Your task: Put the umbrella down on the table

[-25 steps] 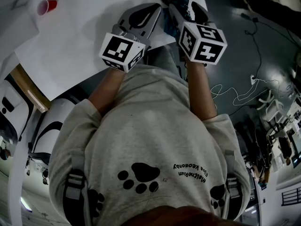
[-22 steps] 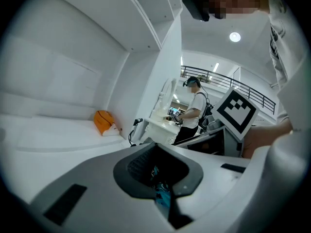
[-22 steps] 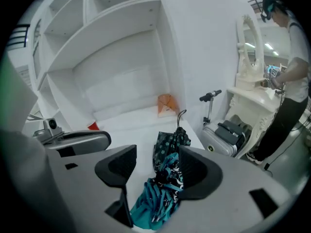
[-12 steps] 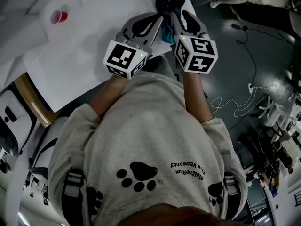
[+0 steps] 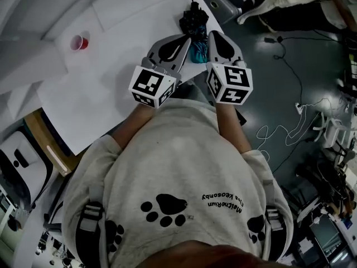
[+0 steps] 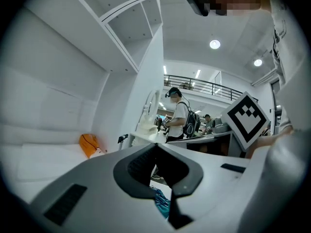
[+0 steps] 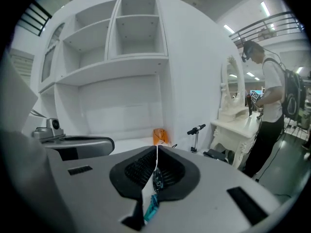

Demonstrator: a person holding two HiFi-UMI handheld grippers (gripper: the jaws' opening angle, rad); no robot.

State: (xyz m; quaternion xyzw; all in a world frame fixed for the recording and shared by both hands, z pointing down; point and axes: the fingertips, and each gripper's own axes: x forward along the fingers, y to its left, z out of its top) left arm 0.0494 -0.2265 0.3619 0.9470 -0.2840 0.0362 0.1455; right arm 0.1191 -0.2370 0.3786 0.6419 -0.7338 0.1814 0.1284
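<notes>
Right gripper view, umbrella (image 7: 157,180) pinched between right hand-held gripper (image 7: 156,148) jaws.

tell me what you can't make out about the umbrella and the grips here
umbrella, head view: its near end is hidden by both grippers; whether it touches the table can't be told
left gripper, left gripper view: jaws together, but dark between the pads; only a teal scrap shows
right gripper, right gripper view: shut on a thin strip of the umbrella; which part is unclear
</notes>
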